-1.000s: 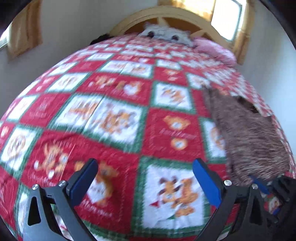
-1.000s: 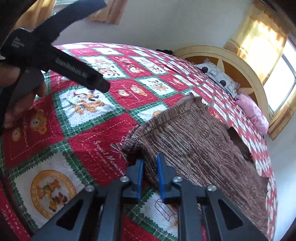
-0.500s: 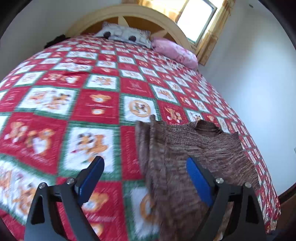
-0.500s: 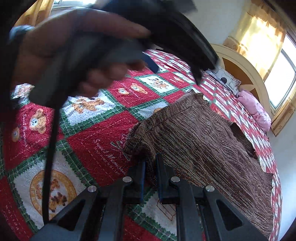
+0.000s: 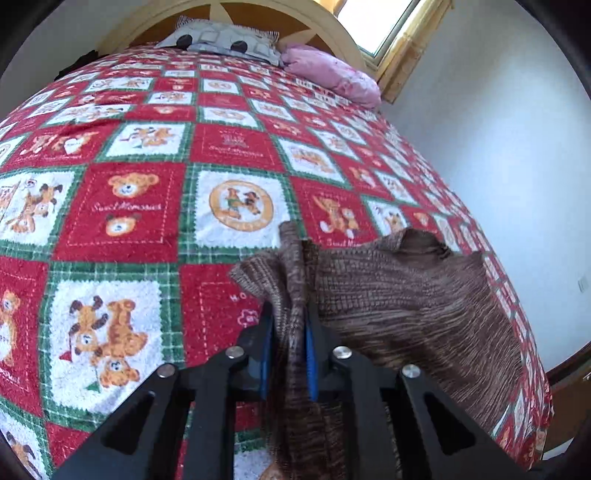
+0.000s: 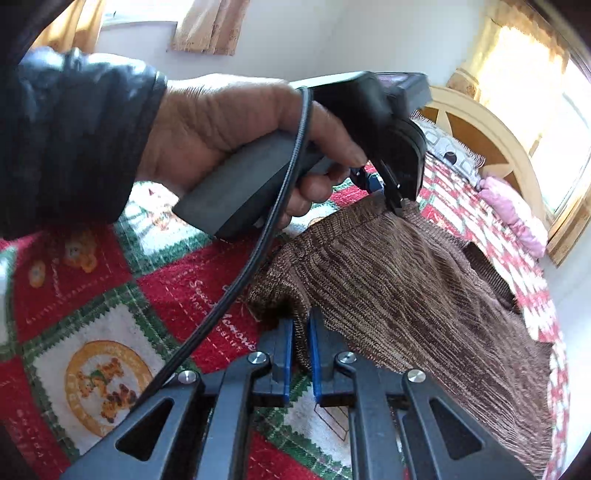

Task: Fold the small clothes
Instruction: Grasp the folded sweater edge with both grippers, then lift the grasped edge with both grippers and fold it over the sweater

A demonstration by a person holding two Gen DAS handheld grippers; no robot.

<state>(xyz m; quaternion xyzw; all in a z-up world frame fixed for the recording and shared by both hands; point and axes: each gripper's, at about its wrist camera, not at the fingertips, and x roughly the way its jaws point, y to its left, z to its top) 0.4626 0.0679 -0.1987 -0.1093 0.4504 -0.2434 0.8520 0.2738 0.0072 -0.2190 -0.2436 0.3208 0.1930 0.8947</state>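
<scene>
Two grippers bite my brown knit garment (image 5: pixel 406 295) on the teddy-bear quilt (image 5: pixel 147 206): my left gripper (image 5: pixel 288 332) is closing on bunched fabric at six o'clock, my right gripper (image 6: pixel 301 347) pinches an edge at six o'clock.

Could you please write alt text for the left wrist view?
The left claw is closing on a bunched edge of a brown knit garment, which lies on a red, green and white teddy-bear quilt. Pillows rest against a wooden headboard.
</scene>
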